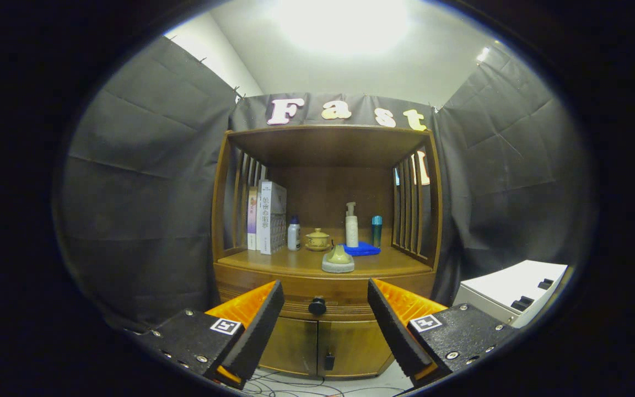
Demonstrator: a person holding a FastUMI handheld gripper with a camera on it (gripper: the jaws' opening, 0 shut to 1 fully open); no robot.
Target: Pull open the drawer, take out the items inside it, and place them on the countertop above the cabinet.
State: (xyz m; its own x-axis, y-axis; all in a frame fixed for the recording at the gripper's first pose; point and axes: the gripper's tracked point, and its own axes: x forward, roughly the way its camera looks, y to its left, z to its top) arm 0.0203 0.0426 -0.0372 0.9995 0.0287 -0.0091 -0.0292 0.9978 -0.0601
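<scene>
**Knob dead ahead, drawer flush**

My gripper (326, 309) is spread wide and holds nothing; the drawer knob (317, 305) sits beyond my fingertips, straight ahead and centred in the gap between them, well apart from both. The drawer (295, 309) lies shut, its front flush with the cabinet (317, 342), just under the bench's front edge; its long axis runs side to side, square across my line of approach, and the knob points straight back at me. On the bench (383, 267) a brush (338, 259) stands near the front edge; whether it came from the drawer I cannot tell; the drawer's inside is hidden.
</scene>
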